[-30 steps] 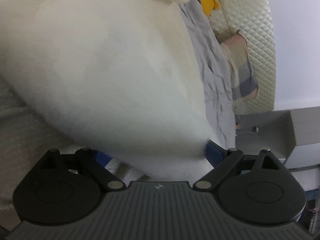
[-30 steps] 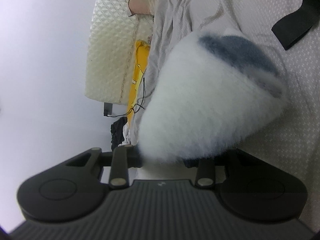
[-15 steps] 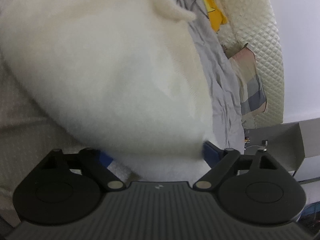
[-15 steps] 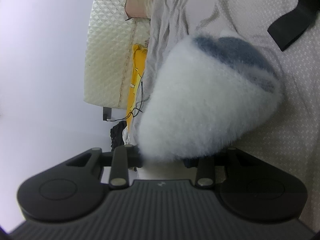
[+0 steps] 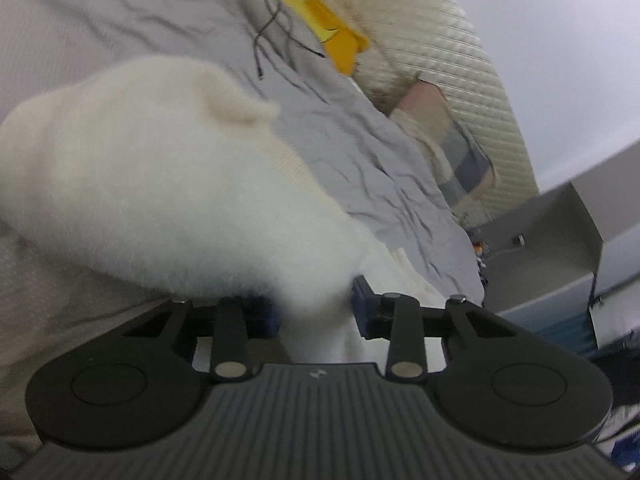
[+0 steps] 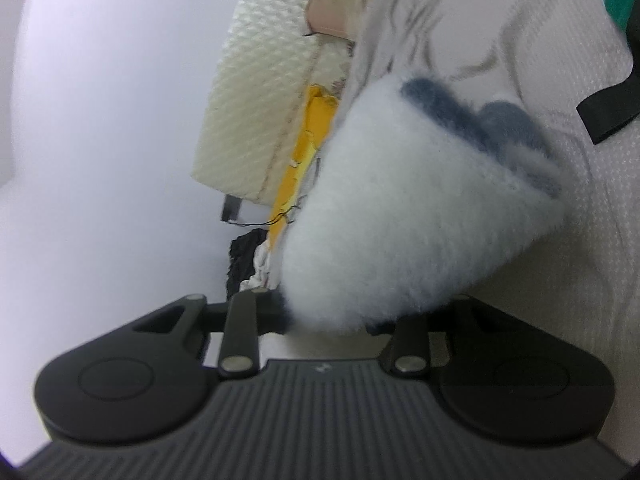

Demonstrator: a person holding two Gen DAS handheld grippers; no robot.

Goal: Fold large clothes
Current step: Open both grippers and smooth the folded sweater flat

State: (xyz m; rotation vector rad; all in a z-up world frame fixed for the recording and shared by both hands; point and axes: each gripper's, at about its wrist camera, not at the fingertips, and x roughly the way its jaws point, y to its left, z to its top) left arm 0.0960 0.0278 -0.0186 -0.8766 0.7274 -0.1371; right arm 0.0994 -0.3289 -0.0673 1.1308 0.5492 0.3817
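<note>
Left gripper (image 5: 316, 312): closing onto the fluffy white garment (image 5: 160, 184) bunched between its jaws.
Right gripper (image 6: 332, 316): closing, clamped on garment above grey bedsheet (image 6: 560, 240).
Risk: plush pile may slip free.

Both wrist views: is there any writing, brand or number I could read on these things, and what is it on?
No readable text in either view.
Left hand-held gripper body: a small pale emblem near its front edge, a mark only, no letters legible.
Right hand-held gripper body: the same small emblem, blurred.
Yellow cloth: dark marks, too blurred to tell if print.
</note>
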